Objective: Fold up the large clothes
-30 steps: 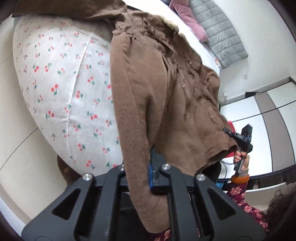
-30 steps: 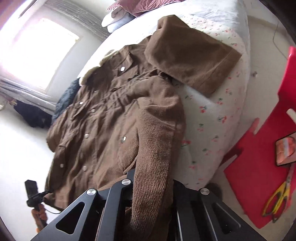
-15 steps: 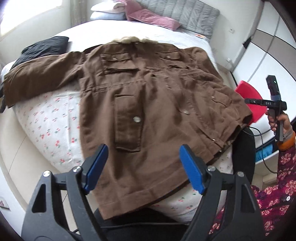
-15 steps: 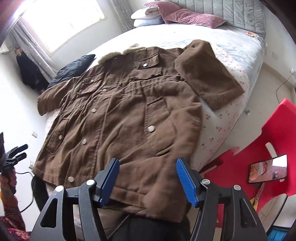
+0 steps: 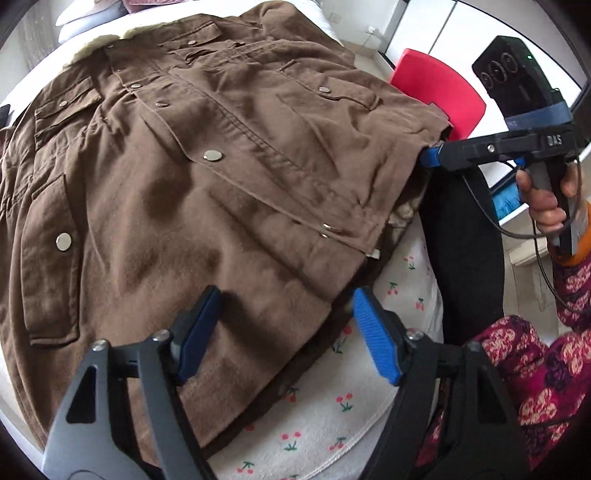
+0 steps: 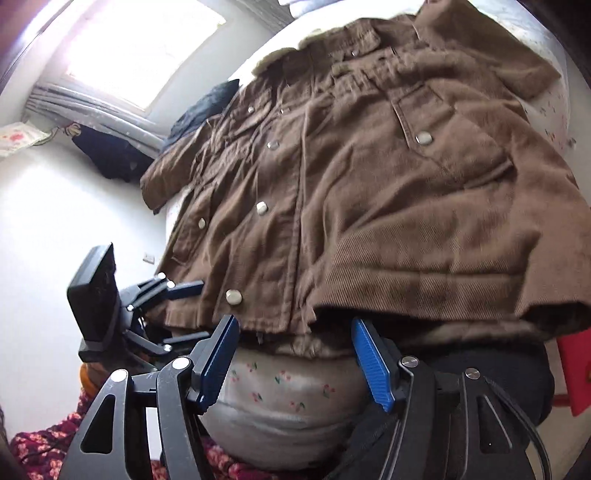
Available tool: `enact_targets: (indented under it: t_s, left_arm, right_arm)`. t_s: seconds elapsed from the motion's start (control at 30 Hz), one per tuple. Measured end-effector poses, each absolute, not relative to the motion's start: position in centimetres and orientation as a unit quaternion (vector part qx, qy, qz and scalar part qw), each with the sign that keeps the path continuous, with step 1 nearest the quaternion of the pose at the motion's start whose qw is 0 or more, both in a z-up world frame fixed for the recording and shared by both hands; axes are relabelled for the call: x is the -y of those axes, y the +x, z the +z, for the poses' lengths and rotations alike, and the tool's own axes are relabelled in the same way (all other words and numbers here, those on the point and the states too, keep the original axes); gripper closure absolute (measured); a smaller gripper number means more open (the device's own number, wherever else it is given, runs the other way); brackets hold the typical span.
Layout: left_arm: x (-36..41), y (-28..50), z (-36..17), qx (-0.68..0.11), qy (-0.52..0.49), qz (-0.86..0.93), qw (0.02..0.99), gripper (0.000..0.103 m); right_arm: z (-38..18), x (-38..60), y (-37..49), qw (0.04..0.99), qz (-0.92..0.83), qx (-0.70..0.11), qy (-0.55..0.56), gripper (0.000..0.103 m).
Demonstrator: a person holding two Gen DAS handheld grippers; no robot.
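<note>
A large brown jacket (image 5: 207, 177) with metal snap buttons lies spread front-up on the bed; it also shows in the right wrist view (image 6: 369, 192). My left gripper (image 5: 284, 332) is open, its blue pads just above the jacket's bottom hem. My right gripper (image 6: 295, 354) is open, low at the hem edge near the bed's corner. In the left wrist view the right gripper (image 5: 430, 155) is at the hem's right corner. In the right wrist view the left gripper (image 6: 184, 310) is open at the hem's left corner.
The bed has a white sheet with cherry print (image 5: 332, 424). A red chair (image 5: 439, 88) stands beside the bed on the right. A dark garment (image 6: 203, 107) lies by the window side. Pillows (image 5: 92, 18) are at the bed's head.
A second ago both grippers were shut on the jacket. They let go, and both have since come down close to the bottom hem with jaws open.
</note>
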State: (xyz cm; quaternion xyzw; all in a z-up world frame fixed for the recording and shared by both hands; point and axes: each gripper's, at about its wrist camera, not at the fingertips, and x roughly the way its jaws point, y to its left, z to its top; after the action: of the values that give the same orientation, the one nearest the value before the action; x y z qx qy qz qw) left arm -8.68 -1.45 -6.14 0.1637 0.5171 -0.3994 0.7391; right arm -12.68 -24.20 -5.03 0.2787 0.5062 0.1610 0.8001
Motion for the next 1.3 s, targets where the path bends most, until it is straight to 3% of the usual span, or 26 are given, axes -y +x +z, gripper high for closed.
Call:
enact_targets:
  t_s: [0.03,0.07,0.1,0.13,0.17,0.43,0.57,0.67,0.7,0.73,0.8,0.83,0.87,0.93,1.03,1.3]
  left_arm:
    - [1.5,-8.2,-6.4,-0.523,0.158,-0.389,0.742,0.054]
    - [1.3,-7.7,-6.6,-0.529,0.145,-0.384,0.743,0.062]
    - [1.0,-7.3,-6.5,-0.532,0.129,-0.380,0.745,0.079]
    - [0.7,-7.0,-6.5,-0.536,0.112,-0.379,0.746,0.085]
    - [0.3,-6.9,-6.2,-0.538,0.100,-0.377,0.747,0.088]
    - [-1.0,-8.0,-5.0,-0.548,0.084,-0.392,0.734,0.093]
    - [-0.6,-8.6,-6.6,-0.580,0.111,-0.398,0.702,0.098]
    - [-0.8,-8.0,-5.3,-0.582,0.109,-0.407,0.696,0.093]
    - [-0.9,-7.7,-4.4,-0.579,0.105,-0.410,0.697,0.084]
    - [-1.1,-7.4,-3.2,-0.571,0.106,-0.414,0.701,0.064]
    - [-1.5,-6.7,-0.8,-0.544,0.118,-0.413,0.721,0.034]
    - [-1.6,-6.1,0.5,-0.529,0.122,-0.408,0.734,0.029]
    - [-1.9,-5.5,1.3,-0.521,0.124,-0.403,0.742,0.029]
    - [-1.7,-3.2,2.9,-0.517,0.127,-0.385,0.754,0.026]
    - [-0.5,0.7,4.5,-0.504,0.136,-0.347,0.779,0.019]
    - [2.9,13.3,3.2,-0.523,0.078,-0.281,0.801,0.018]
  right_arm:
    - [-5.1,24.2,-12.0,0.806,0.143,-0.501,0.281,0.039]
    - [-5.4,23.9,-11.2,0.810,0.118,-0.507,0.270,0.039]
    - [-5.7,23.6,-10.5,0.815,0.098,-0.511,0.254,0.048]
    - [-5.7,23.2,-9.9,0.825,0.083,-0.508,0.232,0.060]
    - [-5.8,22.8,-9.3,0.834,0.074,-0.505,0.211,0.096]
    - [-2.5,22.4,-11.9,0.859,0.062,-0.482,0.161,0.100]
    - [-4.6,23.5,-12.4,0.827,0.054,-0.539,0.147,0.100]
    - [-4.5,23.0,-12.2,0.812,0.065,-0.568,0.122,0.095]
    - [-3.4,23.1,-12.3,0.815,0.075,-0.562,0.120,0.087]
    - [-2.2,23.4,-12.4,0.819,0.082,-0.556,0.116,0.082]
    - [0.8,24.5,-12.6,0.833,0.085,-0.535,0.113,0.056]
    - [2.3,25.4,-12.4,0.840,0.083,-0.522,0.120,0.049]
    - [3.5,26.4,-12.4,0.847,0.079,-0.510,0.130,0.041]
    - [5.5,28.7,-11.4,0.858,0.061,-0.491,0.141,0.037]
    - [6.6,31.0,-7.9,0.873,0.007,-0.474,0.114,0.024]
    - [1.9,43.1,2.7,0.860,-0.128,-0.472,0.148,0.023]
